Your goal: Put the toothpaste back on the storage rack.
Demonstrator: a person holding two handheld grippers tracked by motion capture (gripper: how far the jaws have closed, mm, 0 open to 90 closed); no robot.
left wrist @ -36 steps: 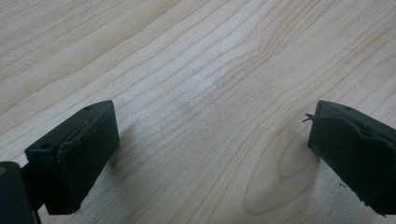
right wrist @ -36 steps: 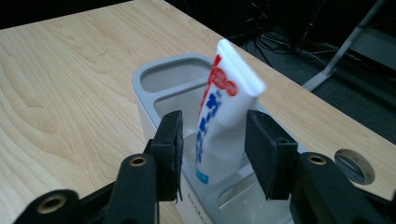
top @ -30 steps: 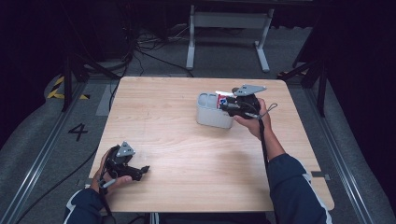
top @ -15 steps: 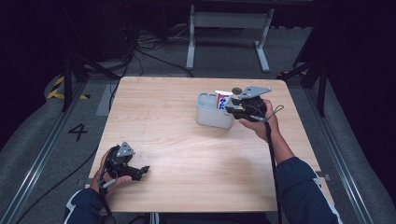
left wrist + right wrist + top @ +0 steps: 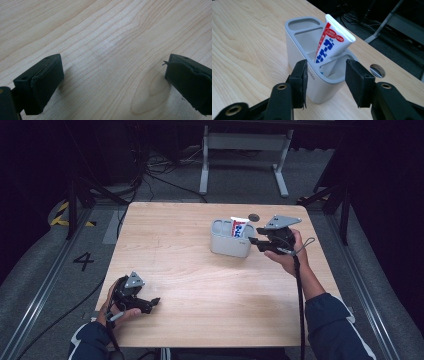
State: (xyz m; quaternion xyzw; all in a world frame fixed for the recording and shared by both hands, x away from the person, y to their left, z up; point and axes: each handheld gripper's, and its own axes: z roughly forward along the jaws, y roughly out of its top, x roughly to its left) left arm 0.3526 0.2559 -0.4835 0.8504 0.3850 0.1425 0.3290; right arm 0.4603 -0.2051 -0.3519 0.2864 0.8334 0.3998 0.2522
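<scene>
Grey holder (image 5: 312, 75) stands on the wooden table (image 5: 200, 285) toward its far right, the toothpaste tube (image 5: 332, 42) leaning in its middle compartment. The right gripper (image 5: 325, 82) hovers just beside it, jaws parted, holding nothing. The left gripper (image 5: 112, 82) rests near the front-left edge, jaws spread wide, empty.

- We wear dark navy sleeves (image 5: 332, 325) with a pale band near the cuff.
- Our right gripper (image 5: 325, 82) is black — two flat rectangular jaws faced with thin pads, on arms with brass-ringed screw holes.
- A grey three-cornered plate (image 5: 282, 222) sits on top of it, and a thin black cable (image 5: 300, 285) trails from it.
- Our left gripper (image 5: 112, 82) has matching blocky black jaws, one pad frayed at its edge, and its own grey plate (image 5: 134, 280).
</scene>
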